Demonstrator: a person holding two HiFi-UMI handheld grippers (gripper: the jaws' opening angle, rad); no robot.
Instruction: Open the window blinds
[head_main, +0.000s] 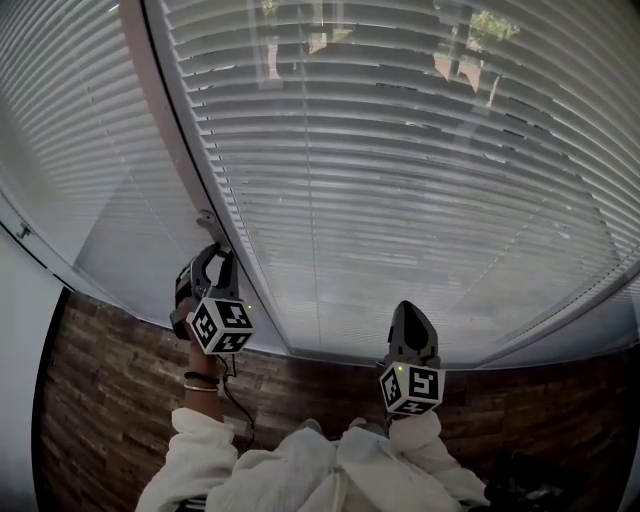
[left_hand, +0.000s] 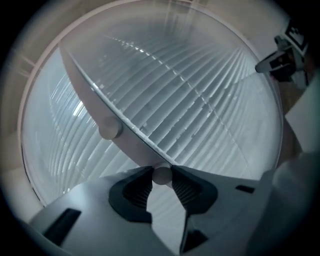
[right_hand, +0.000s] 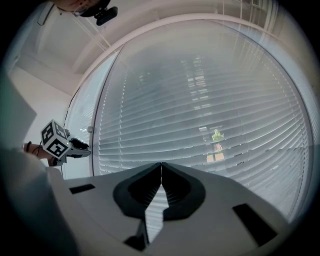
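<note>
Left gripper (head_main: 213, 250) clamping the tilt wand (left_hand: 161, 176) by its rounded end, just beside the frame post (head_main: 180, 130), window blinds (head_main: 400, 200) hanging down to the sill (head_main: 430, 358) edge, right gripper (right_hand: 160, 166) clenching shut on nothing, hovering apart, facing slats.

Left gripper (head_main: 214, 245) held higher, marker cube toward camera, fingers (left_hand: 136, 186) clamped on round wand tip (left_hand: 161, 175). Right gripper (head_main: 411, 318) lower, level, fingers pressed together, nothing between. White sleeves (head_main: 205, 450) on both arms.
</note>
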